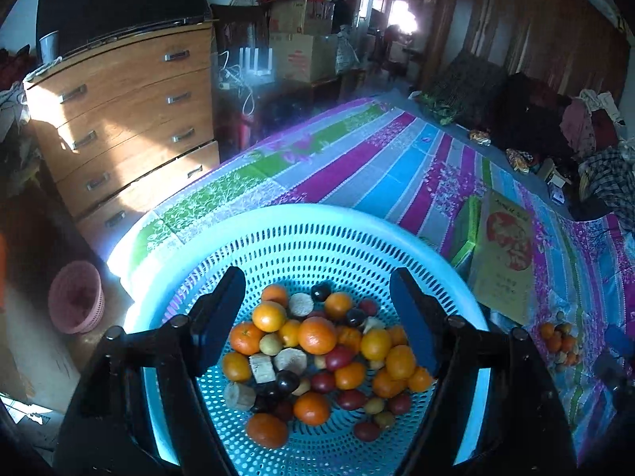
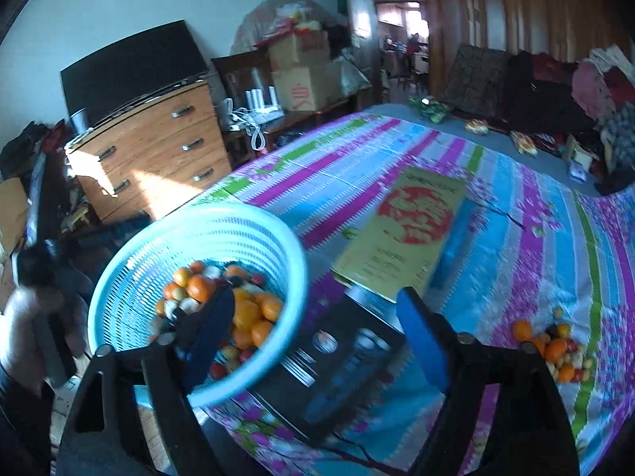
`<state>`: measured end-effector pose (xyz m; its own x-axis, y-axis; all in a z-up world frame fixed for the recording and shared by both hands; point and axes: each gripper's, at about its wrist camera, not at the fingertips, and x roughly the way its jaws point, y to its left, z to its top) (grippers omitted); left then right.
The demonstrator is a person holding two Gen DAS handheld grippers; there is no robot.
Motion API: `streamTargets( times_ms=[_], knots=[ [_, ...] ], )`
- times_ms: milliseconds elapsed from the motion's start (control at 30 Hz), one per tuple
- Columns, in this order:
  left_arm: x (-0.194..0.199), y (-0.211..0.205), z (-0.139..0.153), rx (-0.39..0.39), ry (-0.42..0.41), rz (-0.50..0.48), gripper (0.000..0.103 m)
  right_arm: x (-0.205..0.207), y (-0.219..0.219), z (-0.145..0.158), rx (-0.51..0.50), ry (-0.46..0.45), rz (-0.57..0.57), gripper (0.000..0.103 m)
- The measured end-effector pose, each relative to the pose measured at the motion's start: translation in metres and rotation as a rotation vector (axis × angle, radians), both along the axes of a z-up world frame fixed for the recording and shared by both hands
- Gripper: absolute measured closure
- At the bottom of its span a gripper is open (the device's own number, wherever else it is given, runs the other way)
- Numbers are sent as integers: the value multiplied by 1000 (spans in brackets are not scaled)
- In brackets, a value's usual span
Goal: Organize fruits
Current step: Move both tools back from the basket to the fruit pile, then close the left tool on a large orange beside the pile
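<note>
A light blue perforated basket (image 1: 301, 234) holds several oranges, dark plums, small yellow fruits and pale cut chunks (image 1: 317, 353). My left gripper (image 1: 317, 317) hovers open and empty just above this fruit. In the right wrist view the basket (image 2: 131, 261) sits at the bed's left edge. My right gripper (image 2: 317, 325) is open and empty above a black box (image 2: 337, 365). A small pile of oranges and small fruits (image 2: 555, 349) lies on the striped sheet at the right; it also shows in the left wrist view (image 1: 559, 343).
A flat yellow box with a red print (image 2: 405, 234) lies on the striped bedsheet (image 2: 516, 246) beyond the black box. A wooden dresser (image 1: 119, 127) stands left of the bed, with a pink bin (image 1: 75, 297) on the floor. Clothes and bags are piled at the far right.
</note>
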<state>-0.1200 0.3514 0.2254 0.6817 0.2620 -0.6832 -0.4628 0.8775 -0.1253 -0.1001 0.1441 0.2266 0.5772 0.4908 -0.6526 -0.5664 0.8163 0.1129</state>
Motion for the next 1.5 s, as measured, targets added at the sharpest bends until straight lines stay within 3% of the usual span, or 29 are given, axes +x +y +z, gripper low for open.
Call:
streamTargets(
  times_ms=[300,567,733,867,933,1000,1067,1267,1500],
  knots=[
    [24,-93,19,60,-56,-196,23,-4,-125,-63,-37,103,-213,17],
    [41,-213,8,108,-28,-491,22,-26,-218,-128,-92,180,-366,17],
    [53,-297,-26,120,35,-705,21,-37,-273,-158,-85,230,-466,17],
    [81,-350,-86,59,170,-840,22,-41,-301,-166,-72,229,-502,17],
    [97,-370,-114,22,232,-882,30,-42,-314,-168,-60,226,-510,17],
    [107,-381,-133,-27,274,-902,48,-41,-321,-169,-53,227,-517,17],
    [128,-393,-150,-95,305,-898,52,-40,-329,-174,-46,232,-518,17],
    [161,-422,-176,-165,322,-871,53,-32,-347,-191,-25,258,-531,17],
    [189,-429,-203,-138,364,-789,49,-30,-365,-202,6,278,-549,17]
  ],
)
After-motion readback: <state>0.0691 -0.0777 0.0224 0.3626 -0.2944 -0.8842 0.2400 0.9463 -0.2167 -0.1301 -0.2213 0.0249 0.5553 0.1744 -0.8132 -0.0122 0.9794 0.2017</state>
